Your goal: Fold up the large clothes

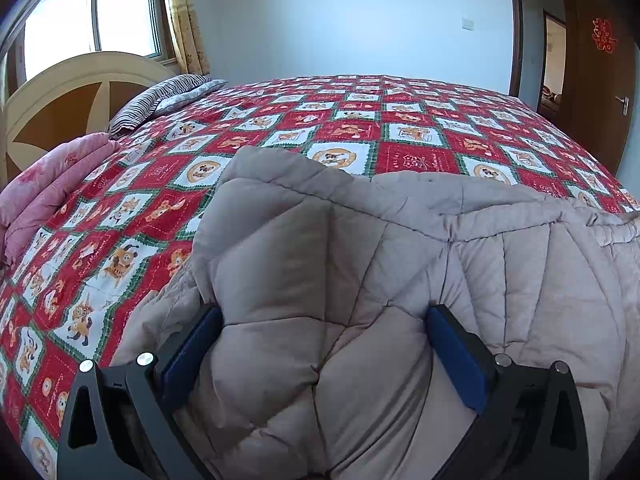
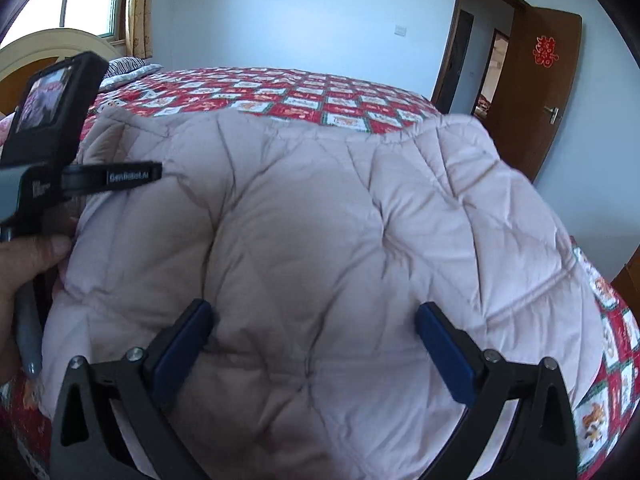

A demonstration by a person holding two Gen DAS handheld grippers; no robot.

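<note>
A large beige quilted garment [image 1: 360, 260] lies bunched on the near part of a bed covered with a red and white cartoon-print sheet [image 1: 280, 120]. My left gripper [image 1: 323, 314] is open wide, and a puffy fold of the garment bulges up between its blue pads [image 1: 192, 344]. In the right wrist view the same garment [image 2: 320, 200] fills the middle, and my right gripper [image 2: 313, 307] is open wide over it, with padded fabric between its fingers. A hand [image 2: 28, 256] holds the left device's black housing [image 2: 44, 100] at the garment's left edge.
A folded pink quilt [image 1: 48, 192] and a striped pillow [image 1: 160, 100] lie at the bed's left end by a curved headboard [image 1: 80, 92]. A brown door [image 2: 536, 92] stands open at the right. The bedsheet beyond the garment is flat.
</note>
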